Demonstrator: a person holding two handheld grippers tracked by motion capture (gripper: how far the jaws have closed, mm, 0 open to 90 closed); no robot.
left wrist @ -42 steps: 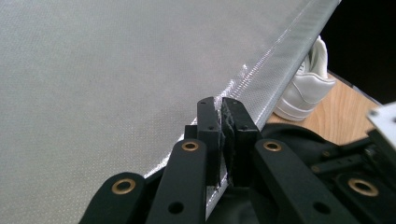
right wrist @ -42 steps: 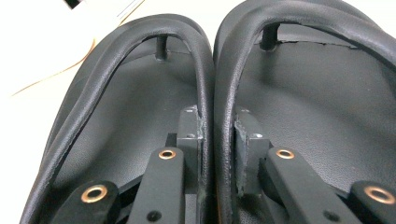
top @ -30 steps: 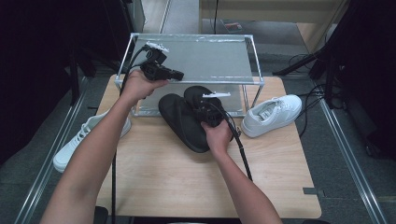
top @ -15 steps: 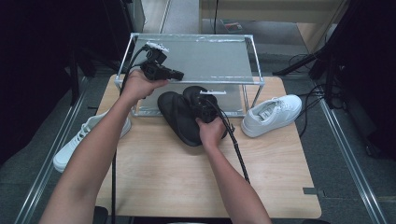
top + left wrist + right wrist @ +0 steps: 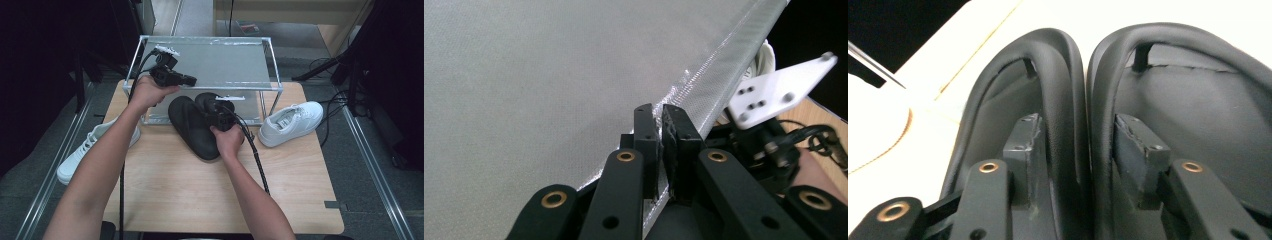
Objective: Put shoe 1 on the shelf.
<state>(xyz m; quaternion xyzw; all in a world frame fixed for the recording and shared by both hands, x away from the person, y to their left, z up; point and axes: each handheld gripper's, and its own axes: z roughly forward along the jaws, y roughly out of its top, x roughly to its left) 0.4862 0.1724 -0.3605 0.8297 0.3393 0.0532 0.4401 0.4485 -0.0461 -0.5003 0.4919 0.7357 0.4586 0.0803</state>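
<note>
A pair of black sandals (image 5: pixel 192 131) lies on the wooden table (image 5: pixel 200 200), toes under the front of a clear shelf (image 5: pixel 225 60). My right gripper (image 5: pixel 210 104) points into them. In the right gripper view its jaws straddle the two inner straps (image 5: pixel 1079 85), one pad inside each sandal. The jaws of this right gripper (image 5: pixel 1077 126) have just been opening, and the pads now stand slightly off the straps. My left gripper (image 5: pixel 192 80) is at the shelf's front left, and in its own view the left gripper (image 5: pixel 658 112) is shut on the edge of the grey top sheet (image 5: pixel 524 100).
One white sneaker (image 5: pixel 292 122) sits on the table to the right of the shelf. Another white sneaker (image 5: pixel 82 152) lies off the table's left edge, partly behind the left forearm. Cables trail from both grippers. Dark floor surrounds the table.
The right hand and the black sandals have shifted slightly left and toward the shelf. The left hand has kept still on the shelf's edge.
</note>
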